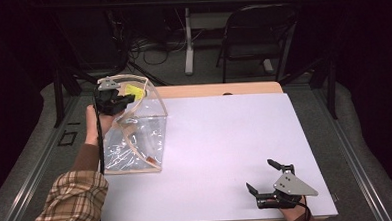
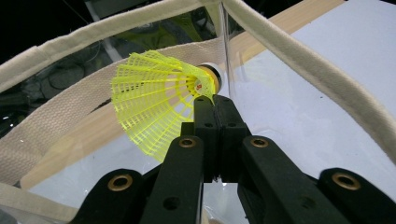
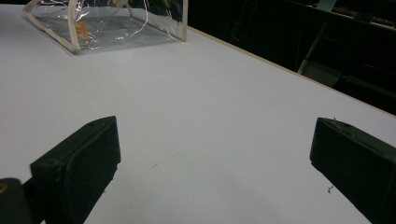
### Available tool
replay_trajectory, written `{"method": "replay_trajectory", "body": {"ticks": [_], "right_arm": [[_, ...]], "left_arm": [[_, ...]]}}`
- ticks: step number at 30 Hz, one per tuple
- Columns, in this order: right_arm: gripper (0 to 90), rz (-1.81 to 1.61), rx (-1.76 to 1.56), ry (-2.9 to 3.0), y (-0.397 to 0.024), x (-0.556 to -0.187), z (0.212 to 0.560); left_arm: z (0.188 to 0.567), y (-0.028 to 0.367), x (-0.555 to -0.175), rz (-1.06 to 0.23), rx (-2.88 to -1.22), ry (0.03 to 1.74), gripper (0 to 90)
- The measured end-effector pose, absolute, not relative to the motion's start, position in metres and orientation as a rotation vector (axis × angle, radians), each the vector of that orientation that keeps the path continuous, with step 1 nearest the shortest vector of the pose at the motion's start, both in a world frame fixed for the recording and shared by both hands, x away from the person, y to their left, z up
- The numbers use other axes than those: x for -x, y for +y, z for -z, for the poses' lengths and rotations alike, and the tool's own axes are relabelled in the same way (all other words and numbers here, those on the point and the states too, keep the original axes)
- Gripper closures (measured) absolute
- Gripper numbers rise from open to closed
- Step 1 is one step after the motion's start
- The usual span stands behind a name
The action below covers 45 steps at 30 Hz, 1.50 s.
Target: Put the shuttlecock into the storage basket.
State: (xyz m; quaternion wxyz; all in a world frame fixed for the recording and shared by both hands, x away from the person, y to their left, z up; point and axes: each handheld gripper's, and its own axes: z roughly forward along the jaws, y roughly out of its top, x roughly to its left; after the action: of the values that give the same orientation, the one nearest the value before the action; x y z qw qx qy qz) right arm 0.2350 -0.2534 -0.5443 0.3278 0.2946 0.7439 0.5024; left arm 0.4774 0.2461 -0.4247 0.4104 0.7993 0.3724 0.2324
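bench (image 1: 225, 139): white top that carries the bag at its left edge; the rest of it lies bare toward the right gripper.
clear bag (image 1: 137, 128): see-through plastic with cream webbing trim, standing on the bench with its mouth up; the landmark for all that follows.
bag mouth (image 2: 289, 44): the cream rim runs around and above the left jaws in the left gripper view, so they sit at or just inside the opening.
left gripper (image 1: 114, 101): at the top of the bag on its far-left side; jaws closed on the shuttlecock.
right gripper (image 1: 264, 180): well apart from the bag, low over the bench's near right part; jaws spread wide with nothing between them.
shuttlecock (image 2: 159, 100): yellow, pinched where the skirt meets the cork, which points away toward the bag's far wall; skirt flares to the left in the left gripper view; long axis roughly level, crossways to the jaws.
deciding relation: the bag's floor lies straight below the shuttlecock, so releasing looks like the likely next step, and the left hand is the nearer.
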Motion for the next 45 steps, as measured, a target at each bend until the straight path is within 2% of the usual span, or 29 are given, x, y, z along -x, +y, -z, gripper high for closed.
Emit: {"method": "replay_trajectory", "body": {"ticks": [15, 19, 21, 24, 34, 39, 45], "right_arm": [[1.3, -1.317, -0.773, 1.947, -0.254, -0.235, 0.544], [1.3, -1.317, -0.772, 1.948, -0.254, -0.235, 0.544], [1.3, -1.321, -0.771, 1.944, -0.254, -0.235, 0.544], [1.3, -1.323, -0.771, 1.941, -0.254, -0.235, 0.544], [1.3, -1.310, -0.772, 1.945, -0.253, -0.234, 0.543], [1.3, -1.314, -0.769, 1.945, -0.252, -0.234, 0.544], [1.3, -1.311, -0.770, 1.943, -0.254, -0.234, 0.544]], "left_arm": [[0.432, 0.246, -0.485, -0.559, -2.028, 0.954, 87.0], [0.431, 0.250, -0.484, -0.578, -1.975, 0.971, 69.4], [0.430, 0.253, -0.484, -0.587, -1.948, 0.985, 57.5], [0.428, 0.258, -0.482, -0.573, -1.928, 0.989, 50.9], [0.417, 0.268, -0.466, -0.571, -1.861, 1.005, 16.9], [0.413, 0.265, -0.455, -0.593, -1.858, 0.982, 9.2], [0.411, 0.262, -0.443, -0.616, -1.852, 0.970, 4.5]]}}
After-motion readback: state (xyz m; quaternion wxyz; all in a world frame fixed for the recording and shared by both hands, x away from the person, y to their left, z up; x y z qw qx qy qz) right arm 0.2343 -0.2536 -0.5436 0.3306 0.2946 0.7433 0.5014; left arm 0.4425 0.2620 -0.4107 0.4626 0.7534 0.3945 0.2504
